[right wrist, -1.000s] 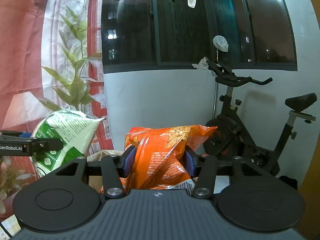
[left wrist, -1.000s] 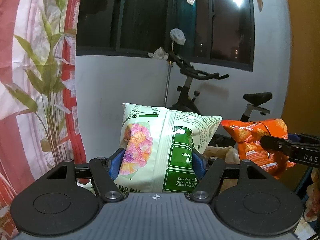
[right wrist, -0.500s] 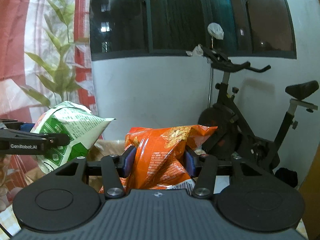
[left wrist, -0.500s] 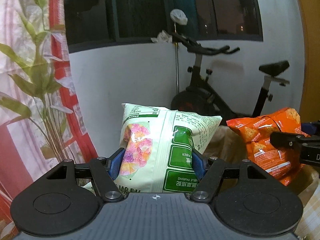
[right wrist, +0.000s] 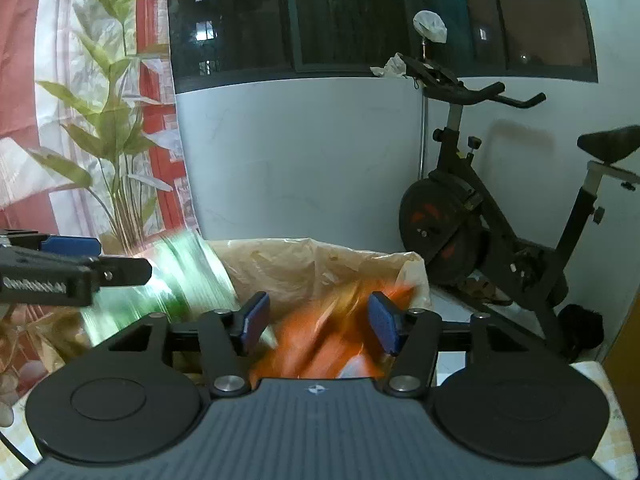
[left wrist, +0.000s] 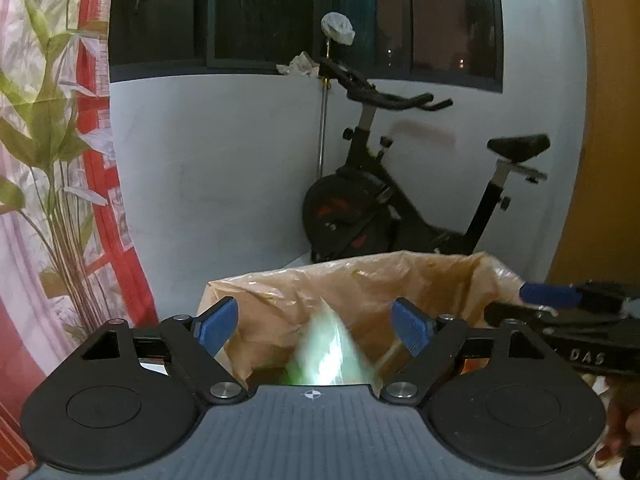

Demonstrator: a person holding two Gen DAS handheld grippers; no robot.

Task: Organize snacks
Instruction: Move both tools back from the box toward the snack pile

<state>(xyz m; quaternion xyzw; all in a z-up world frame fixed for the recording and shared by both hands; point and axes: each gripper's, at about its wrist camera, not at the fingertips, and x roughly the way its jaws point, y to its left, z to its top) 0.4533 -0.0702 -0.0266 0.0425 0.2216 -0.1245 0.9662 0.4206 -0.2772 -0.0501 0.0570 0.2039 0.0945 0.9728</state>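
Snack packets, light, soft, crinkly and slippery (grip a sealed top edge): the lined box at 12 o'clock catches the green packet and orange packet, blurred, falling from just-opened left tongs and right tongs

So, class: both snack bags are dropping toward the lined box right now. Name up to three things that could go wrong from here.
1. The green snack bag falls blurred near the near rim of the plastic-lined box; it might catch there.
2. The orange snack bag drops between the pads of the right gripper, whose jaws have just been opening; it could snag.
3. The left gripper hangs close over the loose liner and may hook it.
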